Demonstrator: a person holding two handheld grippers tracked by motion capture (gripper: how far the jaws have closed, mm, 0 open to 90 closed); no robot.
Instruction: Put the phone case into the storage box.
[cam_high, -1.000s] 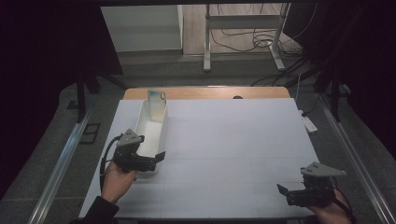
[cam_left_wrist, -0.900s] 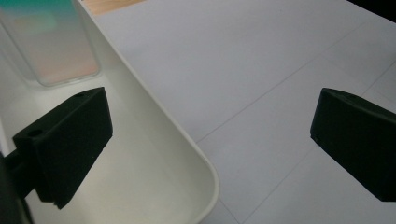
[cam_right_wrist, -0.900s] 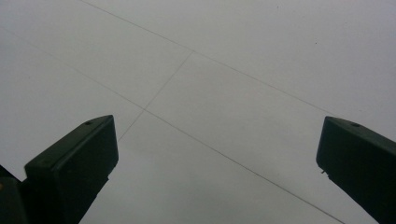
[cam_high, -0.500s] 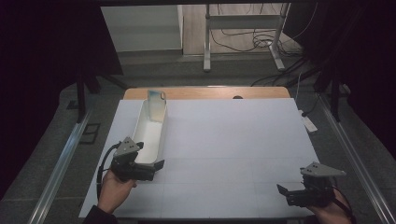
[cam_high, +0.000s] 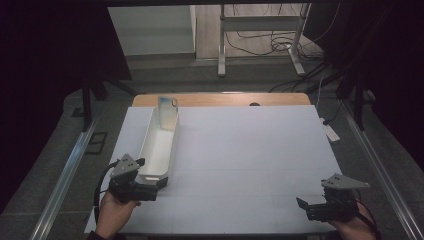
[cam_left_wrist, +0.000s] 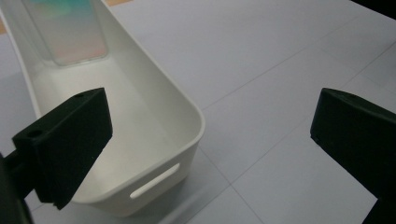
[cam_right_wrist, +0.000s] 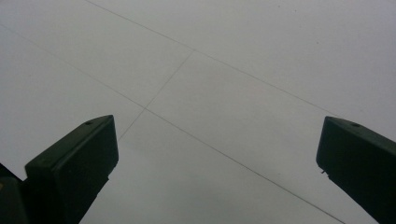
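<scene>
- The long white bin lies on the left part of the white table, with a clear phone case standing at its far end.
- The left gripper sits at the bin's near end, jaws wide, holding nothing.
- The right gripper waits far off at the right, jaws wide too, over bare table.
- I think the step in hand is reaching for the bin. Next, the left jaws would need to close on the near wall by the slot.
</scene>
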